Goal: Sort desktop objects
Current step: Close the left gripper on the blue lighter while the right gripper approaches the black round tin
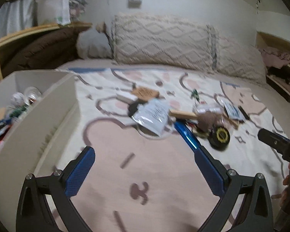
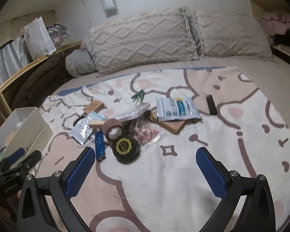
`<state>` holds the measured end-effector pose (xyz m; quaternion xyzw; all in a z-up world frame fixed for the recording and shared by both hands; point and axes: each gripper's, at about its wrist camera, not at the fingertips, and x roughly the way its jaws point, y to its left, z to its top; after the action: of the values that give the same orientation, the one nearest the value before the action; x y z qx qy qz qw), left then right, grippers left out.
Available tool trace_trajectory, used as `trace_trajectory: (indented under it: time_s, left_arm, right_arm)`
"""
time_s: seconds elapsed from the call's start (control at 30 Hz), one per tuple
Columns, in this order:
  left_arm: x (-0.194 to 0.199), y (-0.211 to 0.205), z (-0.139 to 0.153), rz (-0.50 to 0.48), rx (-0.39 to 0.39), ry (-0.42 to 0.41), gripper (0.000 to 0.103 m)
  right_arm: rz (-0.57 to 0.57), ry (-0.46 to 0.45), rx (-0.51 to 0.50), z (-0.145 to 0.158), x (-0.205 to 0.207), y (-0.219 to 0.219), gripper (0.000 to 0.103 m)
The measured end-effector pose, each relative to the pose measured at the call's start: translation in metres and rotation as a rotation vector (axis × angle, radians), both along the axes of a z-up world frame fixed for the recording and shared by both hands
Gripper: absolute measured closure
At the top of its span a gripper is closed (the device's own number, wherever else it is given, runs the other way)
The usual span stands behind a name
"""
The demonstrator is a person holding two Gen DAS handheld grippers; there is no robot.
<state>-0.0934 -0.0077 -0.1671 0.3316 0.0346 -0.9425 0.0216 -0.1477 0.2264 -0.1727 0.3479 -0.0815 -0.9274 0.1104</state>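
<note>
A few items are already seen in the box (image 1: pixel 34 114); the pile (image 2: pixel 125 123) on the bed (image 2: pixel 183 174) is left, both claws (image 1: pixel 143 166) (image 2: pixel 145 166) released and empty.

Two textured cream pillows (image 2: pixel 143 38) lean against the wall at the head of the bed (image 2: pixel 270 81). A white paper bag (image 2: pixel 41 36) stands on a wooden shelf (image 2: pixel 29 63) beside a brown blanket (image 2: pixel 36 81).
</note>
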Motion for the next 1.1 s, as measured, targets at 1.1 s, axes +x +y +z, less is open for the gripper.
trace_trajectory:
  time_s: [1.1]
  left_arm:
    - [-0.085,0.065,-0.058,-0.168,0.057,-0.255,0.009]
  right_arm:
    - [-0.069,-0.147,-0.088,-0.049,-0.014,0.023,0.0]
